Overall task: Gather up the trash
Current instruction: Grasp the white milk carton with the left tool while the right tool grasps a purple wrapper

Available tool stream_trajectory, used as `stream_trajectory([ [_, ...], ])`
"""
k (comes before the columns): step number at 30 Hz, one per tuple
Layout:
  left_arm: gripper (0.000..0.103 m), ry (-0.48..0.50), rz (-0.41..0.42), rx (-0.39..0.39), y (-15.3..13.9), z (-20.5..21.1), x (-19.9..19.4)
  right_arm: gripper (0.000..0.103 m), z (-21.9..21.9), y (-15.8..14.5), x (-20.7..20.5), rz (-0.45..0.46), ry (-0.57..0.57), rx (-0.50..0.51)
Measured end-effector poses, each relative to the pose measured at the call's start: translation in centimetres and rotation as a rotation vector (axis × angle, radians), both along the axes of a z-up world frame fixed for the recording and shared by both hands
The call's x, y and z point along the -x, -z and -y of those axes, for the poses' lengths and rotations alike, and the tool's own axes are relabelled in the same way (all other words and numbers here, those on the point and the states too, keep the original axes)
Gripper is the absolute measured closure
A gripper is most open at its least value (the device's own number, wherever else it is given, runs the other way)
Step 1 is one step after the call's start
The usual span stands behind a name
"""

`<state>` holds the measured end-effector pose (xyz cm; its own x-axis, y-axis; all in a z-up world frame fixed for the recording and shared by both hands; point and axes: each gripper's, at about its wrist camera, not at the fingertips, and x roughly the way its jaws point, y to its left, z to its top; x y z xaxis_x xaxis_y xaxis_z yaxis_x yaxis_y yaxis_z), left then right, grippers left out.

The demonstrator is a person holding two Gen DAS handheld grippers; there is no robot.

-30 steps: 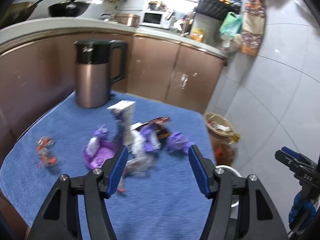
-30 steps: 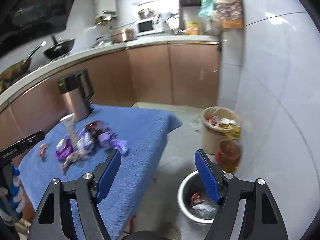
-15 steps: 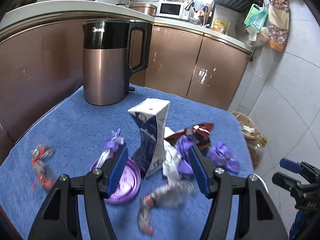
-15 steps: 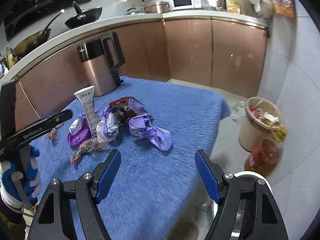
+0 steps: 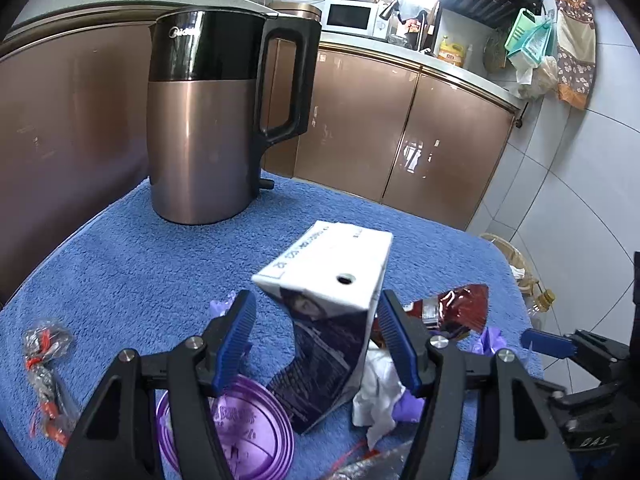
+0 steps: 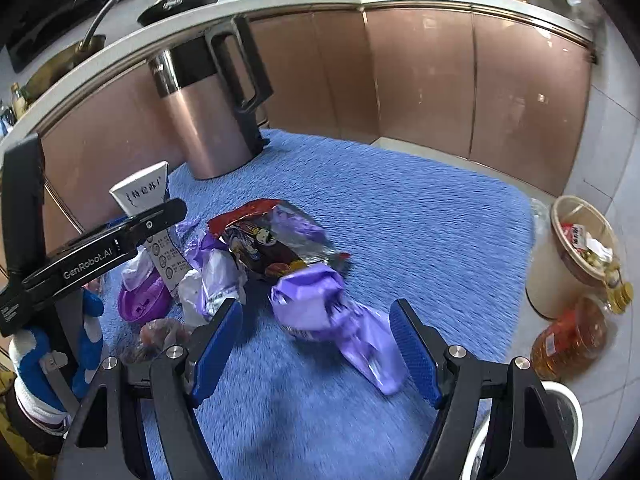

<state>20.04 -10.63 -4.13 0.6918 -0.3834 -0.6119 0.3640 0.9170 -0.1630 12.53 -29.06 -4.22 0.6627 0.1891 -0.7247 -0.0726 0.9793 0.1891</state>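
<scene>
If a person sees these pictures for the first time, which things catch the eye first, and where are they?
First comes the heap of trash in the middle of the blue towel: a white milk carton standing upright, with a crumpled purple wrapper nearer the front edge. Behind the heap stands a tall copper-coloured kettle, near the cabinets. The left hand-held gripper is open around the carton.

Closer and lower over the blue towel-covered table (image 5: 120, 256) now: left gripper (image 5: 316, 344) straddling the white-and-navy drink carton (image 5: 332, 320), right gripper (image 6: 316, 350) around the crumpled purple wrapper (image 6: 320, 304).
</scene>
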Motion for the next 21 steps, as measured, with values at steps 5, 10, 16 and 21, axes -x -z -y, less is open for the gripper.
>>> stream_trajectory([
  [5, 0.062, 0.034, 0.002, 0.0, 0.1, 0.3, -0.3, 0.058, -0.6, 1.3, -1.2, -0.034, -0.024, 0.0],
  [10, 0.069, 0.039, -0.007, 0.02, 0.0, 0.2, -0.4, 0.063, -0.3, 1.7, -0.9, -0.032, -0.035, -0.029],
  [16, 0.069, 0.037, 0.026, 0.042, -2.3, -0.3, 1.0, 0.065, -0.1, 0.3, 1.1, 0.001, -0.041, -0.069],
  [21, 0.069, 0.017, 0.064, 0.06, -5.3, -1.7, 2.9, 0.065, 0.2, -2.3, 3.5, 0.056, -0.037, -0.118],
])
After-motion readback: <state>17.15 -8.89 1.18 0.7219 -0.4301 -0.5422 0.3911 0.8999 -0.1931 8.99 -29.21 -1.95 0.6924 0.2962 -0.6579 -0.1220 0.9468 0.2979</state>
